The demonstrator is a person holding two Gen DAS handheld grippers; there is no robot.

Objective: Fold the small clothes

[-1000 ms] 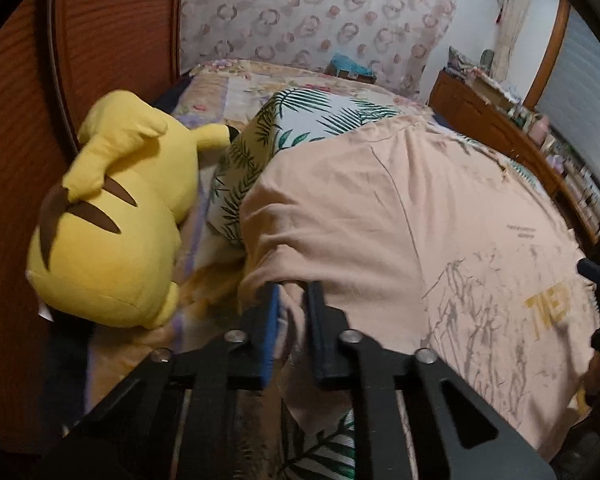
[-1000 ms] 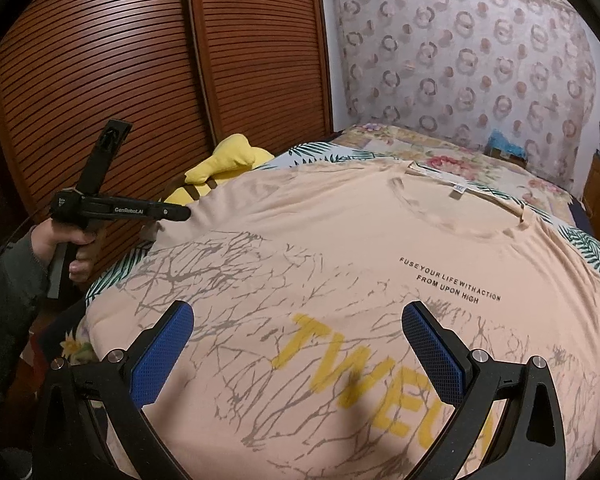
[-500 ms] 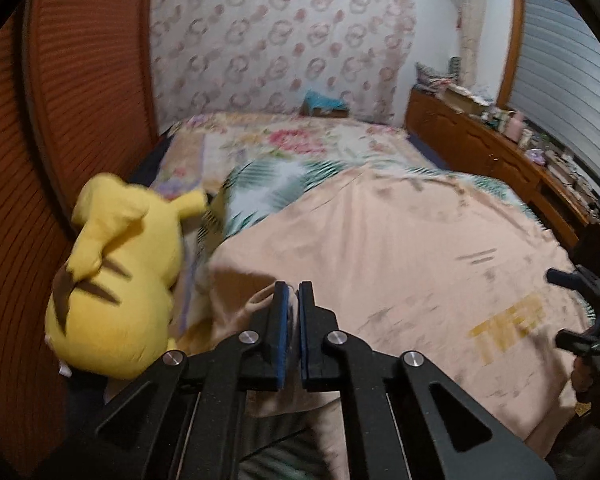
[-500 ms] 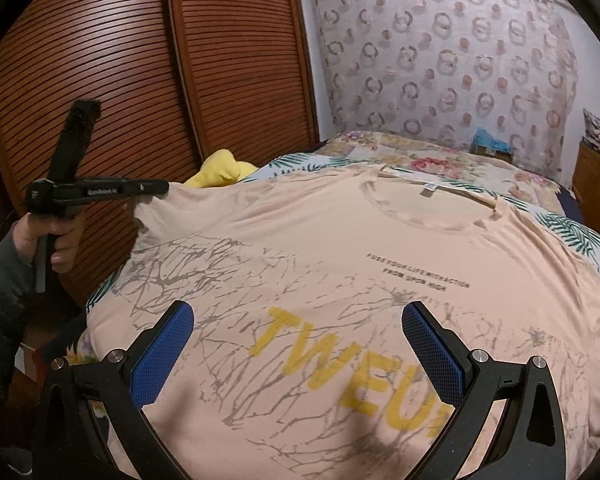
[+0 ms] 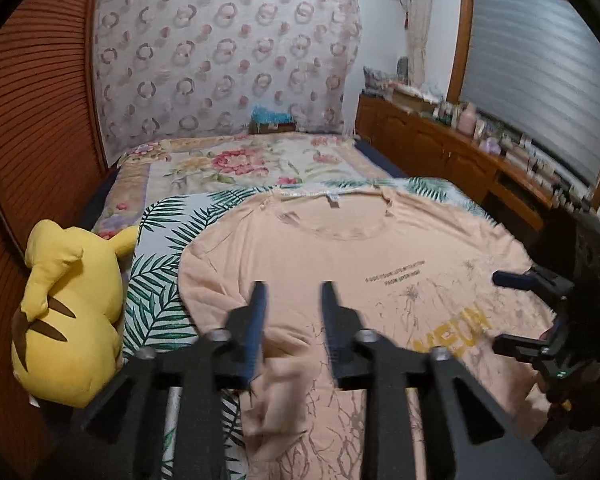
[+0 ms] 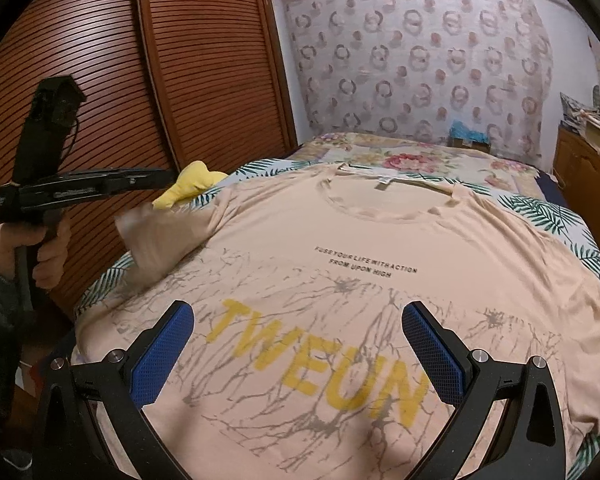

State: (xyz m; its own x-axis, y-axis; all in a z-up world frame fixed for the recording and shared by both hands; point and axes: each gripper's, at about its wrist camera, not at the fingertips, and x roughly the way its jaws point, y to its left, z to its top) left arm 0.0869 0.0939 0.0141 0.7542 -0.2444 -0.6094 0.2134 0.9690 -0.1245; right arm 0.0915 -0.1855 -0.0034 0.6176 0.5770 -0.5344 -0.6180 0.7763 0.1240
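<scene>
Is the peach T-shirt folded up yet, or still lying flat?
Mostly spread flat. The T-shirt lies open with neckline and lettering showing; only its sleeve is flopping over, blurred.

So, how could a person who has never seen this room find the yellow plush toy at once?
Start at the bed, then go to its side beside the brown slatted wardrobe doors. The plush toy lies there, next to the peach T-shirt. It alone is bright yellow with brown stripes.

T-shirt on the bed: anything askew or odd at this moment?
Yes. The peach T-shirt lies face up, mostly flat, but its sleeve on the plush-toy side is bunched and blurred in mid-fall below the left gripper, whose jaws are opening with nothing between them. The right gripper is open.
</scene>
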